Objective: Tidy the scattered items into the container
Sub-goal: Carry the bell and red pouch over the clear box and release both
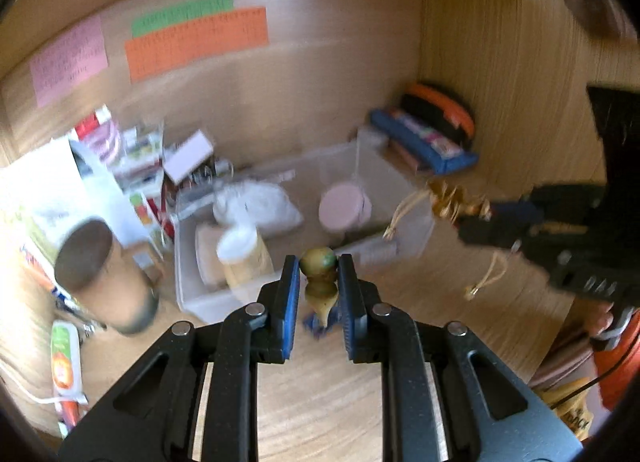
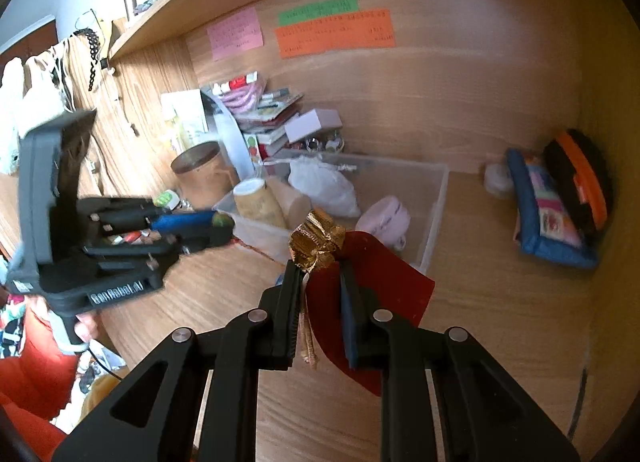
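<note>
Left gripper (image 1: pixel 319 268), angled downward above the desk (image 1: pixel 320 402), pinches a small green-and-yellow figurine (image 1: pixel 318 262). Right gripper (image 2: pixel 320 274), likewise tilted down, clamps a gold-topped red pouch (image 2: pixel 372 282) beside the clear plastic container (image 2: pixel 434 197).

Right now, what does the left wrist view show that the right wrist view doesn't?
Only the left wrist view: the left gripper shut on a small green-topped figurine seen close up, and a power strip. Only the right wrist view: the right gripper shut on a red pouch with a gold top, and an upper shelf. Both: the clear container and pink round case.
</note>
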Tool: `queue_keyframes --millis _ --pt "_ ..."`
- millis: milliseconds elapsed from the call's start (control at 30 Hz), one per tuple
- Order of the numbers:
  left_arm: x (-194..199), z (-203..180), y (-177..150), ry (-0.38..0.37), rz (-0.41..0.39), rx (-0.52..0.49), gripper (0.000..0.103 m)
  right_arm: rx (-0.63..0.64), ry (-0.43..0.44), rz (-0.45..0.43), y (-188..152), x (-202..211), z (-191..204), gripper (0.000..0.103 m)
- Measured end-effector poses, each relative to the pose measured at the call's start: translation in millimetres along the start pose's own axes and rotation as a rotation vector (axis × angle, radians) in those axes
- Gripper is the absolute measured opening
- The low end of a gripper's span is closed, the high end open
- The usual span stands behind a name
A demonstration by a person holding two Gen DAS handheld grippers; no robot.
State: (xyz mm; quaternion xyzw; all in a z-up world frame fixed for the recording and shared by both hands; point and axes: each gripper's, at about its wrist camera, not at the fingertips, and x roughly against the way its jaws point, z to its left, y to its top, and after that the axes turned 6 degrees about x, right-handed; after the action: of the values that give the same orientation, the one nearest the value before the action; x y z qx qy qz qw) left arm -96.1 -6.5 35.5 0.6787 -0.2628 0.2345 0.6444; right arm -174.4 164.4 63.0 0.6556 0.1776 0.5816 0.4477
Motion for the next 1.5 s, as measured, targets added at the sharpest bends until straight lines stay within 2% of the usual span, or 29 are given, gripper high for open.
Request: queue_keyframes --millis 167,600,700,933,1033,1100,1200,1500 --pt "14 0 29 0.011 -0.058 0.006 0.018 0.009 0.001 -0.03 18 4 -2 0.016" --pt "8 4 83 -0.029 -0.109 0.032 0.018 0.012 -0.015 -0.05 46 -7 -15 0.016" --pt "-2 9 90 0.004 -0.114 0.031 0.018 0.006 -0.011 -0.049 51 -13 -20 0.016" --pt "-58 26 73 0.011 0.006 0.053 0.018 -0.006 -0.029 0.0 51 -39 -33 0.017" --pt "-83 28 61 0.029 0.059 0.05 0.018 -0.027 -0.022 0.036 47 -55 -43 0.017" --pt "-98 28 53 0.073 0.081 0.032 0.018 -0.044 -0.012 0.064 44 -66 -49 0.017" --pt "-115 27 44 0.072 0.123 0.021 0.018 -0.05 -0.016 0.084 39 -77 -52 0.017" --pt "-130 15 37 0.068 0.143 -0.001 0.018 -0.038 -0.104 0.124 36 -101 -57 0.018"
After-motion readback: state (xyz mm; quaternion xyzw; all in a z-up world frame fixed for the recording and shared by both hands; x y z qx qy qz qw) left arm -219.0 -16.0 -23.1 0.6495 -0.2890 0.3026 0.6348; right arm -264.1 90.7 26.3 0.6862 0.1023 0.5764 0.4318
